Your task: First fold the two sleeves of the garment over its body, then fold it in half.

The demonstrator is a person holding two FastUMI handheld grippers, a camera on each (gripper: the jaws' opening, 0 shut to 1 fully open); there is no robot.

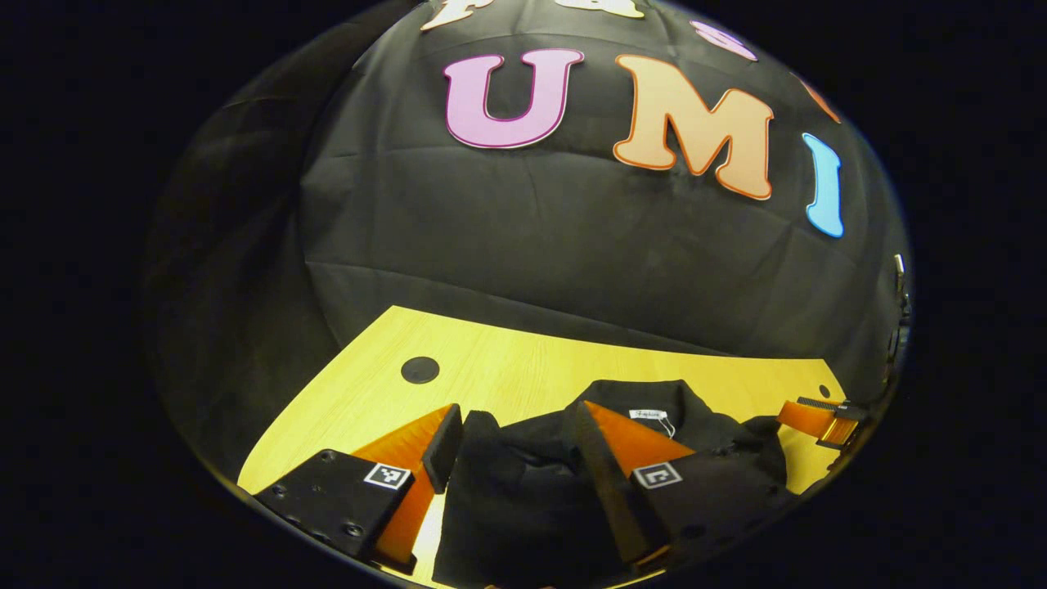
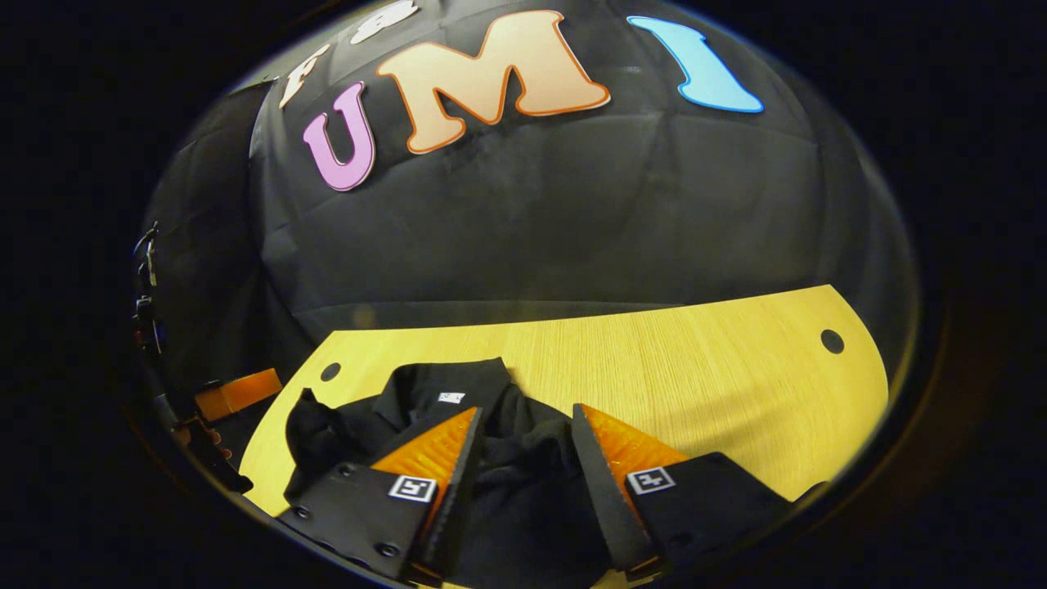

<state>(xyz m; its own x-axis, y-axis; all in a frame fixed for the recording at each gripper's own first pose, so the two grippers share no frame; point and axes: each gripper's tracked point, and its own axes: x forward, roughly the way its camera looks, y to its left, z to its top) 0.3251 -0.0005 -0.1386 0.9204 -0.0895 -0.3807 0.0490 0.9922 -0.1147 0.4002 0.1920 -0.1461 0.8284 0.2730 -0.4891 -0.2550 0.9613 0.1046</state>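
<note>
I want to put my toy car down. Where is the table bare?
The yellow wooden table is bare between the crumpled black garment and the round hole near its far corner. A bare strip also runs behind the garment's collar. It is crowded around the garment, where the left gripper and right gripper stand open.

- A black cloth wall fills the upper and middle part of both views, creased in faint horizontal and vertical fold lines.
- A light wooden table lies across the lower part — fine straight grain, brightly lit.
- Round dark holes pierce the tabletop: one at lower left in the left gripper view, one at right in the right gripper view.
</note>
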